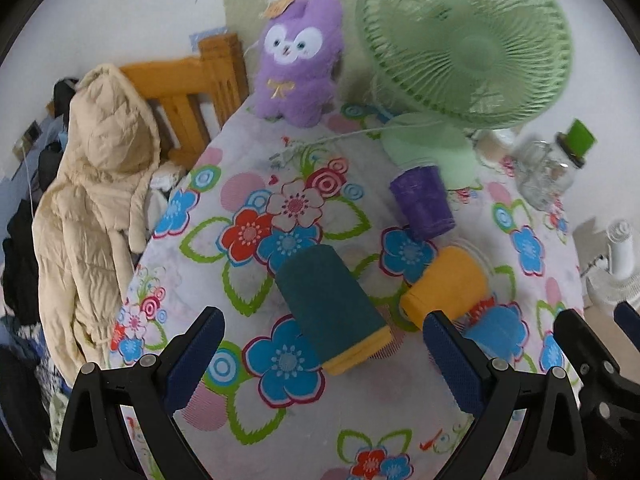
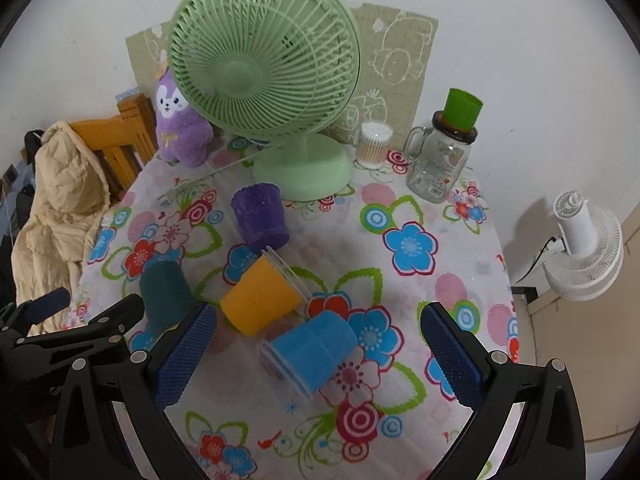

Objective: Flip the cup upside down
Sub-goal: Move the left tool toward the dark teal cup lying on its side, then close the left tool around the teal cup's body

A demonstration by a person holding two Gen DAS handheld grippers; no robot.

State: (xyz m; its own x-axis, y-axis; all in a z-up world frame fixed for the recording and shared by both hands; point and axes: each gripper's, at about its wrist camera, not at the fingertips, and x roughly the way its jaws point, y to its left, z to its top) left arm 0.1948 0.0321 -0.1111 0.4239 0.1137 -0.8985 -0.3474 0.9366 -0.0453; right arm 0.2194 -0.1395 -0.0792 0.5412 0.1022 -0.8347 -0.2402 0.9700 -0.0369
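From the left wrist camera, we see our left hand-held gripper (image 1: 322, 346) spread wide with nothing in it. The dark green cup (image 1: 330, 304) lies tipped over between its two blue pads, on the flowery desk (image 1: 248, 200). Just right of the dark green cup is the yellow cup (image 1: 444, 286), and a blue cup (image 1: 496, 330) peeks out past the right pad. Behind the dark green cup, near the foot of the green fan (image 1: 464, 40), sits the purple cup (image 1: 422, 204) with its wide end down. A purple plush toy (image 1: 298, 60) stands far behind the dark green cup.

From the right wrist camera, we see our right hand-held gripper (image 2: 318, 350) spread wide too, holding nothing. The blue cup (image 2: 316, 350) lies on its side between its pads. The yellow cup (image 2: 262, 296) lies just behind the blue cup, the dark green cup (image 2: 166, 292) is to the left of it, and the purple cup (image 2: 260, 216) is farther back. The fan (image 2: 264, 56) stands behind the blue cup, with a glass jar (image 2: 438, 164) to the fan's right.
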